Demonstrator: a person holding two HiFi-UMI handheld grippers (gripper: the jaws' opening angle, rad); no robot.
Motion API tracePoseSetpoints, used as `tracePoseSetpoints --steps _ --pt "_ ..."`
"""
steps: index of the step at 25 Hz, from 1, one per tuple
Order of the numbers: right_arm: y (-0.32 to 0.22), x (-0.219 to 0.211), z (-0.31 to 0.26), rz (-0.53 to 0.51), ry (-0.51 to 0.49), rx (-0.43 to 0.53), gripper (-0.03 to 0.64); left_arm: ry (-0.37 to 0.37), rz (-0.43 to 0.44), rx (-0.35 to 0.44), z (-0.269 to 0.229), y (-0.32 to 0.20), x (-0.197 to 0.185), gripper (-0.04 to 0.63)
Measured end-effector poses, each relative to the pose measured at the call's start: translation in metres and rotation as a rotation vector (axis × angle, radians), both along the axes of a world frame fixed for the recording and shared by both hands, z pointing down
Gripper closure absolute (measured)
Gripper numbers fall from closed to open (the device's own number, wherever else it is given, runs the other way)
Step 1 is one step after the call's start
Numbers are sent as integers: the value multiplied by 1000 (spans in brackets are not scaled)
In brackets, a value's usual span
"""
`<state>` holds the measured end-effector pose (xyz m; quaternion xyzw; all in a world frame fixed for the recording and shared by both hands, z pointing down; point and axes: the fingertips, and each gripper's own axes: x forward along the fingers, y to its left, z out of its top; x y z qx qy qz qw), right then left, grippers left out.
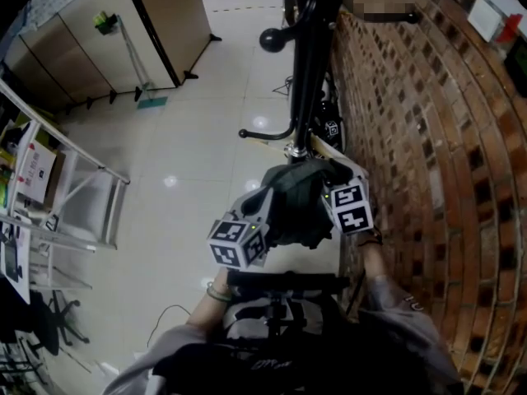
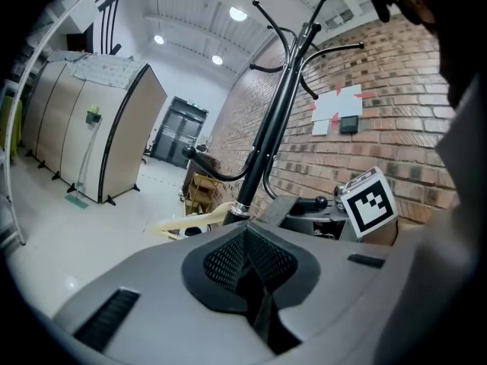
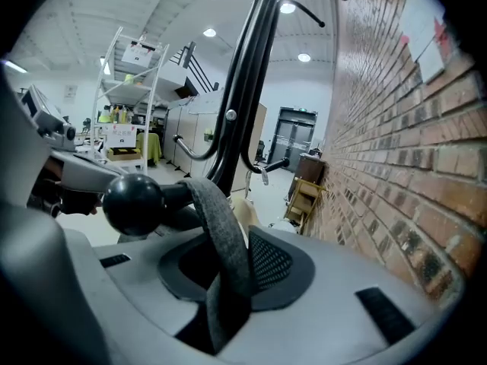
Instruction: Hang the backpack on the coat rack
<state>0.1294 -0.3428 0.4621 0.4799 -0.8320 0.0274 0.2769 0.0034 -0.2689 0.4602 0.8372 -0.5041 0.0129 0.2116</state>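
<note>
A black coat rack [image 1: 309,64] stands against the brick wall. The grey backpack [image 1: 298,204] is held up beside its pole, between both grippers. My left gripper [image 1: 265,211] is at the backpack's left and my right gripper [image 1: 327,192] is at its right. In the right gripper view the backpack's grey top loop [image 3: 221,234] lies over a ball-ended hook [image 3: 133,204] and runs down toward my hidden jaws. The left gripper view shows the backpack's top [image 2: 152,295], the same loop [image 2: 278,207] and the pole [image 2: 270,139]. The backpack hides both grippers' jaws.
The brick wall [image 1: 436,138] runs close along the right. A white shelf rack [image 1: 74,196] stands at the left and beige cabinets [image 1: 123,31] at the back left. More curved hooks [image 1: 268,134] stick out of the pole. Wooden crates [image 2: 198,196] sit near its base.
</note>
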Motion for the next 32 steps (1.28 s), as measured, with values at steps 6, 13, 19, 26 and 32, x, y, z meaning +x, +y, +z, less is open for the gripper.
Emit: tracePoseSetpoints --steps 6,13,19,26,32 --pt "16 11 -7 27 -20 -14 491 8 15 5 -2 2 1 589" --pt "55 26 -13 135 -148 -1 489 5 69 18 -4 8 7 589" --pt "88 22 1 246 -291 -41 514 -5 156 36 -10 13 21 589" --pt "121 7 -7 350 -367 19 600 -4 259 58 -17 31 41 589" --pt "149 -20 -9 374 -412 43 606 5 325 66 -16 61 42 589"
